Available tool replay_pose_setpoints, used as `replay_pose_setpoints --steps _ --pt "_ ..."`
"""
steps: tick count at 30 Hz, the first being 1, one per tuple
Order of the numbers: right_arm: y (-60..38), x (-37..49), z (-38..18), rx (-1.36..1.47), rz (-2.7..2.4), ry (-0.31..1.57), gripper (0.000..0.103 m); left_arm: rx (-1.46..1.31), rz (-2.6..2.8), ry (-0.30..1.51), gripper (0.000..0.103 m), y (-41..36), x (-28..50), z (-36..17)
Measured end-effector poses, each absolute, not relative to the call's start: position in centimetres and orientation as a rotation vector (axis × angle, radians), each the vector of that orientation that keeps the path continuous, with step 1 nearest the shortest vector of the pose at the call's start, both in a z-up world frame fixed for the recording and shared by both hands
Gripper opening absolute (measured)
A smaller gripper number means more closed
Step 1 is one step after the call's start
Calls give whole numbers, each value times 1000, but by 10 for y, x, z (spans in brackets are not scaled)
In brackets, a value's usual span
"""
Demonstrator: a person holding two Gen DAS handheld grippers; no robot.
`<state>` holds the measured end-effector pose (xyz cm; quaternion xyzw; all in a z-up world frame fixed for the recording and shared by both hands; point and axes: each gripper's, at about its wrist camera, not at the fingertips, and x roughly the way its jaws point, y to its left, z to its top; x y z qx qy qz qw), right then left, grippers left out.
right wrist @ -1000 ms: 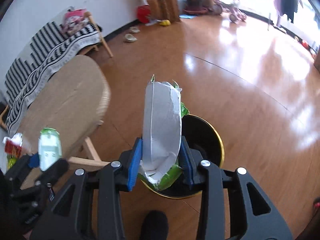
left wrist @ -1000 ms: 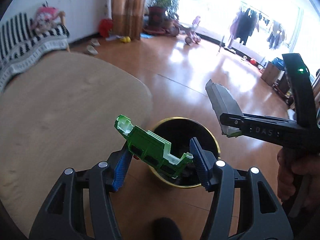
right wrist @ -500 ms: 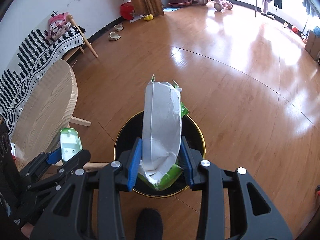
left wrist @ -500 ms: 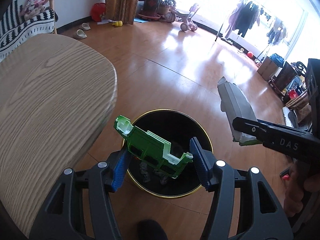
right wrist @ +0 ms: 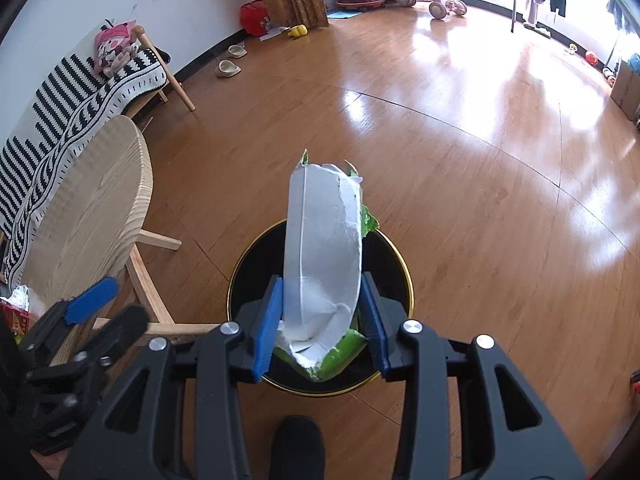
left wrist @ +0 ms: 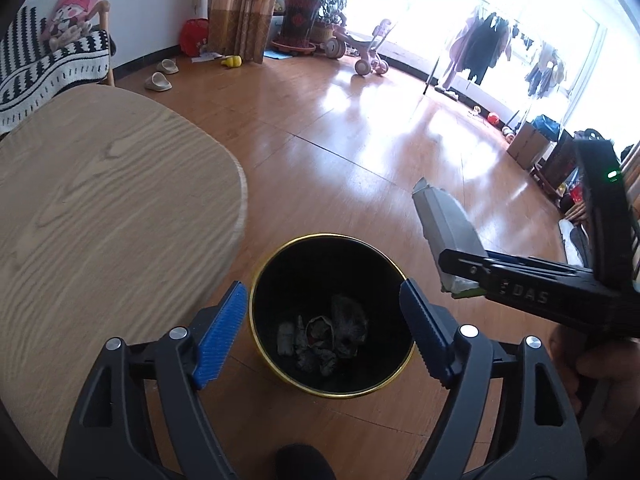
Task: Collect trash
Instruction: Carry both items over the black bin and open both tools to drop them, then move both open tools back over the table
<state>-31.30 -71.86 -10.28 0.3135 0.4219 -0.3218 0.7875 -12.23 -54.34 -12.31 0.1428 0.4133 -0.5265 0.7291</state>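
Note:
A black trash bin with a gold rim stands on the wooden floor, with crumpled trash at its bottom. My left gripper is open and empty right above the bin. My right gripper is shut on a torn white and green carton and holds it upright over the bin. The carton also shows in the left wrist view, to the right of the bin, with the right gripper's arm around it. The left gripper shows at the lower left of the right wrist view.
A round light wooden table stands just left of the bin; its legs show in the right wrist view. A striped bench with a pink doll stands by the wall. Slippers, a tricycle, plants and a clothes rack lie far back.
My left gripper has opened and the green plastic piece it held is gone from its jaws. The right gripper still holds the carton over the bin.

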Motion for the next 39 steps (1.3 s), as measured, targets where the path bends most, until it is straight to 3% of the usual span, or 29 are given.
replay_pose_setpoints --steps 4,6,15,29,39 --pt "-714 -301 -100 663 -701 919 50 284 -1136 889 82 -518 -110 -103" --pt "-710 -296 -94 657 -698 907 60 274 -1117 863 85 -500 -103 -90" --pt "-650 -229 -52 560 -581 844 68 219 -925 782 94 -389 -53 -36" --pt "-400 -39 8 308 -43 827 68 70 -393 759 95 -121 52 -8" --pt "-239 27 -3 151 248 878 68 -31 -60 821 95 49 108 -37"
